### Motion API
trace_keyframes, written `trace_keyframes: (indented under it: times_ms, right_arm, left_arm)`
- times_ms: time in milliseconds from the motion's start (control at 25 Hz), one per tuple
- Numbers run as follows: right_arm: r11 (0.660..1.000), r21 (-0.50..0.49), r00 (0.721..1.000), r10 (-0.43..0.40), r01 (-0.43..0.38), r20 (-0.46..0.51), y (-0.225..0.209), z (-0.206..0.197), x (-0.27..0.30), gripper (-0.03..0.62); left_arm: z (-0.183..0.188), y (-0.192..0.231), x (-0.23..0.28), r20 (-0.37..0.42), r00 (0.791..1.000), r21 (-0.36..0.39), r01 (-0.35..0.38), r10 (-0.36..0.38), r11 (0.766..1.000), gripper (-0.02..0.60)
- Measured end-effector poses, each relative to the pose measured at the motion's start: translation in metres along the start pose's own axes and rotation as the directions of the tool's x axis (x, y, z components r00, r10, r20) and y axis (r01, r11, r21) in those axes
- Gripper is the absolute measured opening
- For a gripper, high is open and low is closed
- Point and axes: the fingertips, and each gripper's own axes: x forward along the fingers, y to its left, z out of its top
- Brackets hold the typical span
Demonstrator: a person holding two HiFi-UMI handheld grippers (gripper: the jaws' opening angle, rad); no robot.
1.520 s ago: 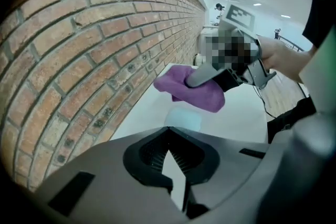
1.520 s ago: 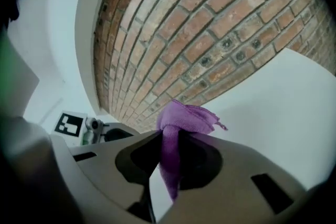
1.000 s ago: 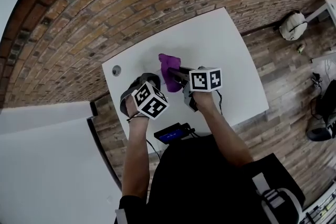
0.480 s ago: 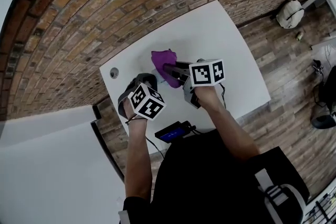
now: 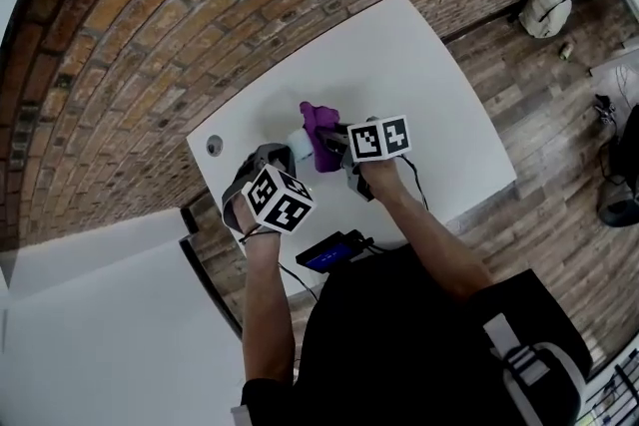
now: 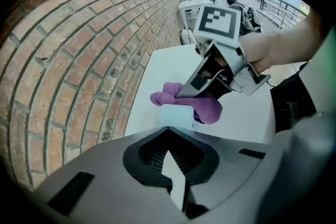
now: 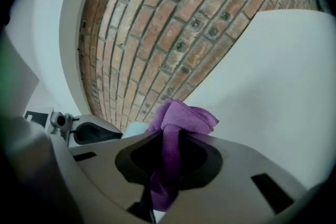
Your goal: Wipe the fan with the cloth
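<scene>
While the right gripper (image 6: pixel 181 94) pinches a bunched purple cloth (image 6: pixel 207 107) tightly between its jaws, the cloth's loose end is pressed against the far side and top of the fan (image 6: pixel 176 115), a small pale block standing on the white table (image 5: pixel 429 95) near the brick wall (image 5: pixel 200 5). From the right gripper view, the cloth runs up through the closed jaws and folds over into a knot-like wad just past the tips. On the near side of the fan sits the left gripper (image 5: pixel 280 155), pointing steeply down with its jaws drawn together. The fan stands just beyond its tips. A thin pale sliver shows between those jaws, and I cannot tell whether it is part of the fan or the table seen through the gap. In the head view the two grippers meet over the fan at the table's left part, left gripper nearer the table edge, right gripper reaching in from the person's side. A black device (image 5: pixel 329 254) with a blue screen sits at the near table edge.
</scene>
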Motion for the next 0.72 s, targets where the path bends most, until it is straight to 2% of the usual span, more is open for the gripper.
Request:
trace_keyframes:
  times_ms: [120,200,280,400,480,600,720]
  right_arm:
    - [0.995,-0.039,0.99,-0.098,0.094,-0.105,-0.033,-0.024,0.006,0.072]
    - [0.993,-0.007,0.99,-0.116,0.115,-0.084,-0.042,-0.022,-0.001,0.072]
    - [0.996,0.047,0.997,-0.071,0.071,-0.009,-0.03,-0.005,-0.013,0.072]
    - [0.991,0.092,0.991,0.088,-0.097,0.102,0.017,0.027,-0.028,0.072]
    - [0.982,0.071,0.981,0.165,-0.172,0.1,0.044,0.034,-0.027,0.072]
    - [0.991,0.019,0.991,0.129,-0.129,0.035,0.04,0.022,-0.012,0.074]
    - [0.997,0.045,0.998,0.063,-0.064,0.027,0.012,0.012,-0.004,0.072]
  left_arm:
    - [-0.001,-0.001,0.0,0.005,1.0,-0.01,0.003,-0.003,1.0,-0.006]
    - [0.0,-0.002,-0.001,0.012,1.0,-0.018,0.005,-0.004,1.0,-0.006]
    - [0.0,-0.001,-0.001,0.013,1.0,-0.015,0.003,-0.003,1.0,-0.006]
    - [0.001,-0.001,-0.002,0.006,1.0,-0.003,-0.002,0.002,1.0,-0.006]
    - [0.0,-0.001,-0.002,0.003,1.0,0.001,-0.005,0.004,1.0,-0.006]
    - [0.001,-0.003,-0.002,0.001,1.0,0.003,-0.006,0.006,1.0,-0.007]
    - [0.001,-0.003,-0.001,0.0,1.0,0.006,-0.002,0.002,1.0,-0.008]
